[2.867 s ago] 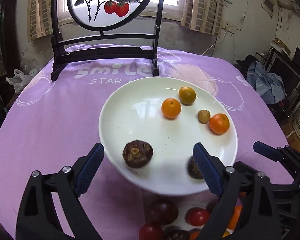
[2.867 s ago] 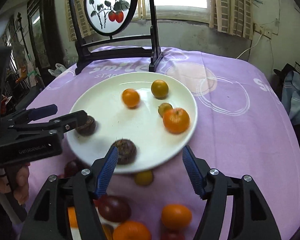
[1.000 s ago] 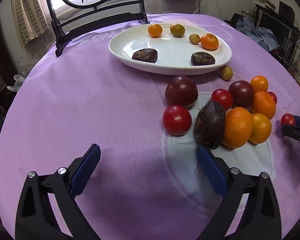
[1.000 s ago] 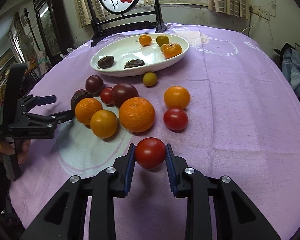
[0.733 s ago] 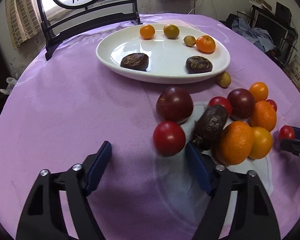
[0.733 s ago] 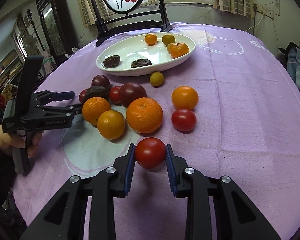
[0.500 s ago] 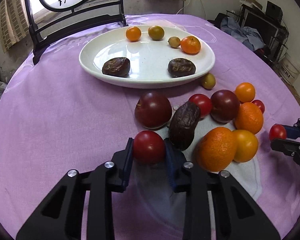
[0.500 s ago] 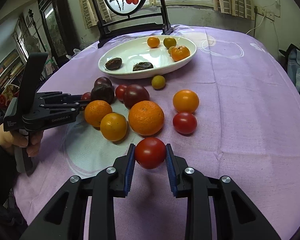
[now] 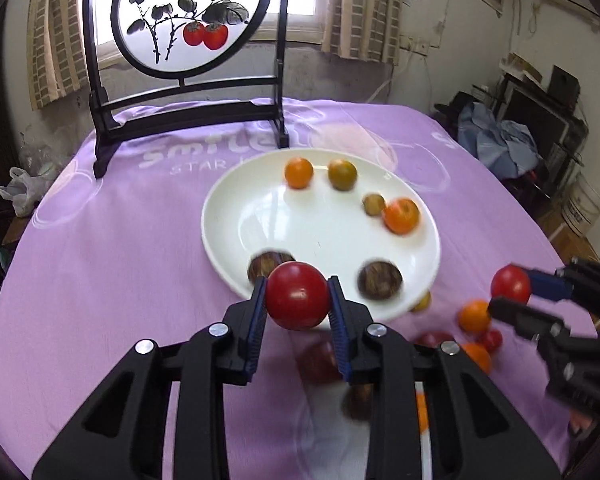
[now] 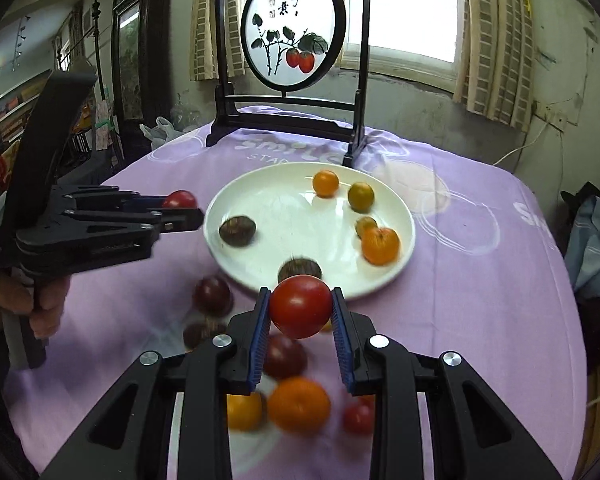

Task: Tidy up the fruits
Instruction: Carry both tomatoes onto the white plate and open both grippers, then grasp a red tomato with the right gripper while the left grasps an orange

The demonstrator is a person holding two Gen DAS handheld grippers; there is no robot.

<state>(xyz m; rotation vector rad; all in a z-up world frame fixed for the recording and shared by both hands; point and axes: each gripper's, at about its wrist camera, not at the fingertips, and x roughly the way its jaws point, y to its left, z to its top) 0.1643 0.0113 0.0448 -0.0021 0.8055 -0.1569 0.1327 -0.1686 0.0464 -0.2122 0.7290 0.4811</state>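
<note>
My left gripper is shut on a red tomato and holds it in the air at the near rim of the white plate. My right gripper is shut on another red tomato, also lifted, near the plate's front edge. The plate holds two dark wrinkled fruits, small oranges and a tangerine. Each gripper shows in the other's view, the right one at the right and the left one at the left.
Loose fruit lies on the purple cloth below the grippers: dark plums, oranges, a small tomato. A black-framed painted screen stands behind the plate. The round table's edge drops off at the right, with clutter beyond.
The left gripper closed on a red tomato and lifted it. Both grippers rose and moved forward toward the plate, each carrying its tomato.
</note>
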